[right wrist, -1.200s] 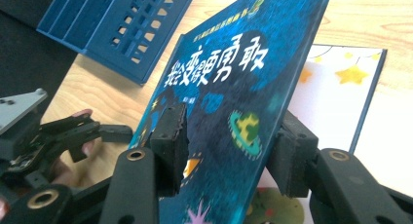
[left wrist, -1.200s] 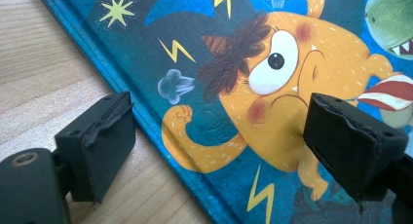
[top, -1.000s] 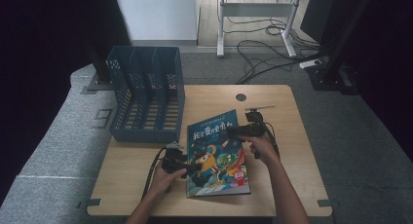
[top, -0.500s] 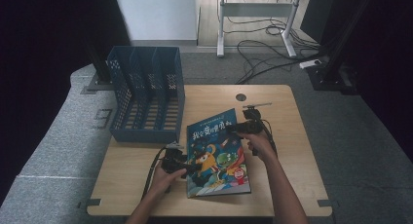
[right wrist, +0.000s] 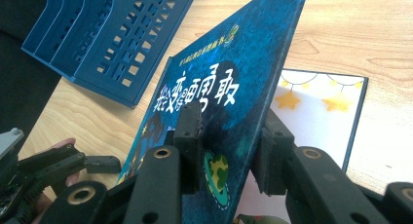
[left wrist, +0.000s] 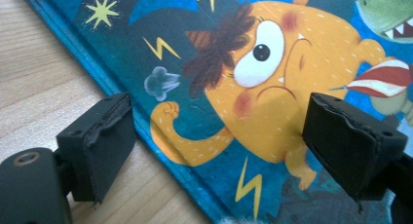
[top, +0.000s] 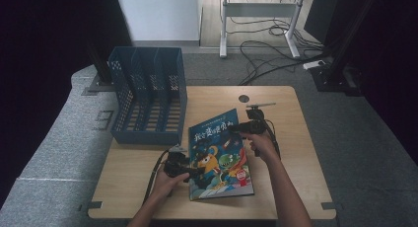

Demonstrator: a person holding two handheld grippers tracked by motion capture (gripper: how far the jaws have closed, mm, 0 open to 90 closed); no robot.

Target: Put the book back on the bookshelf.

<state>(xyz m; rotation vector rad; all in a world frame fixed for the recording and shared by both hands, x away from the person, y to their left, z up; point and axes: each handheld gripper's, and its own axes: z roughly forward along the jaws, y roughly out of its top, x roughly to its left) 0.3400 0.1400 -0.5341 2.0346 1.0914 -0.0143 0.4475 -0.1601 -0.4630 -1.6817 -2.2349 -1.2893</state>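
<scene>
**Cover's coming up, nothing filed yet**

So the picture book (top: 219,155) lies on the wooden table (top: 291,187), just in front of and to the right of the blue file rack (top: 148,101) — near it but not in it. My read is that the book is meant for one of those rack slots, which look empty from above, so most of the job is left: get hold of the book, stand it up, slide it in.

The right gripper (right wrist: 226,151) has the front cover (right wrist: 229,83) between its jaws, one on each face, and they've just been closing in on it. Whether the pads are actually biting yet I honestly can't tell; there looks to be a sliver of gap on the inner side, but the angle's poor. The left gripper (left wrist: 214,141) sits spread wide over the book's left edge, one jaw over the table, the other over the orange cartoon creature, pinching nothing.

The high view makes the book look flat and shut. The right gripper view tells a different story — the cover is tilted up, with a white page with yellow stars (right wrist: 319,107) showing underneath.
</scene>
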